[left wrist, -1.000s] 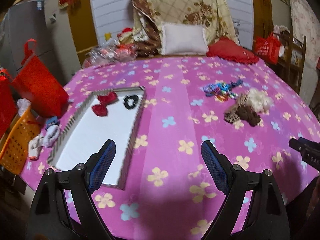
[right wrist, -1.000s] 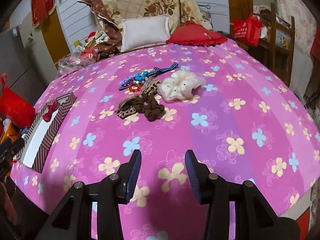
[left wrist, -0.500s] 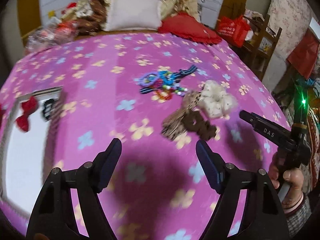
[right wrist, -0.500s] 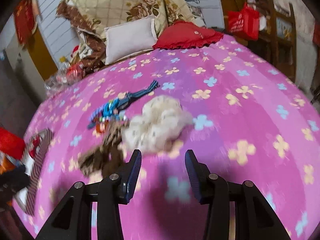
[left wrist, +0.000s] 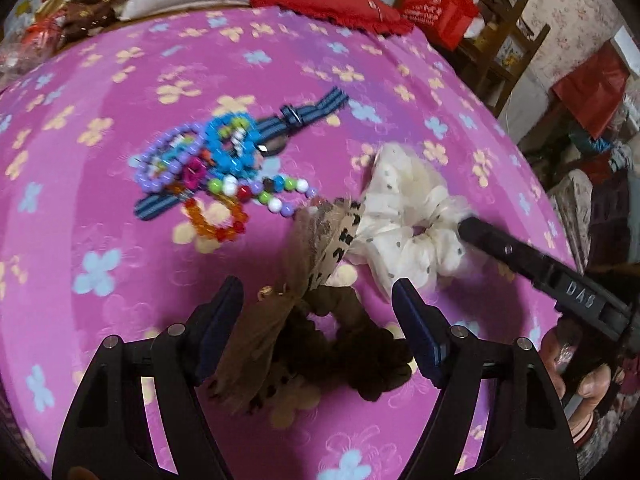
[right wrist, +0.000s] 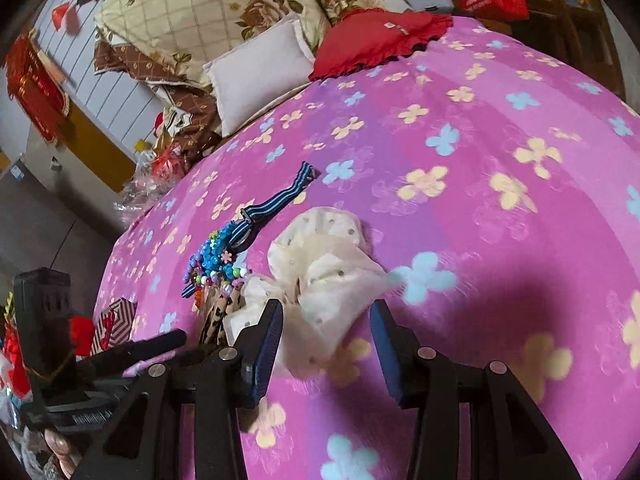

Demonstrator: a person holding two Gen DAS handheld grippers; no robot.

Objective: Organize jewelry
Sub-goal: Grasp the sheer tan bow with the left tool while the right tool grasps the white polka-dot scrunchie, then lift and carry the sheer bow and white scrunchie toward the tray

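Observation:
A heap of hair ties and bead bracelets lies on the pink flowered cloth. My left gripper [left wrist: 318, 312] is open, its fingers either side of a brown scrunchie [left wrist: 360, 348] and a leopard-print tie [left wrist: 320, 236]. My right gripper [right wrist: 326, 332] is open around the near part of a cream dotted scrunchie [right wrist: 320, 268], also seen in the left wrist view [left wrist: 404, 220], where the right gripper's finger [left wrist: 520, 256] touches it. Bead bracelets [left wrist: 208, 160] and a blue striped band [left wrist: 308, 114] lie behind.
A striped-edge tray [right wrist: 116, 320] with a red bow is at the cloth's far left. Pillows [right wrist: 260, 76] and a red cushion [left wrist: 328, 0] sit at the back edge. Red bags [left wrist: 440, 12] and a wooden chair stand to the right.
Both grippers have moved forward and down onto the heap. The left one swung right, away from the tray, to the brown ties. The right one closed in on the cream scrunchie.

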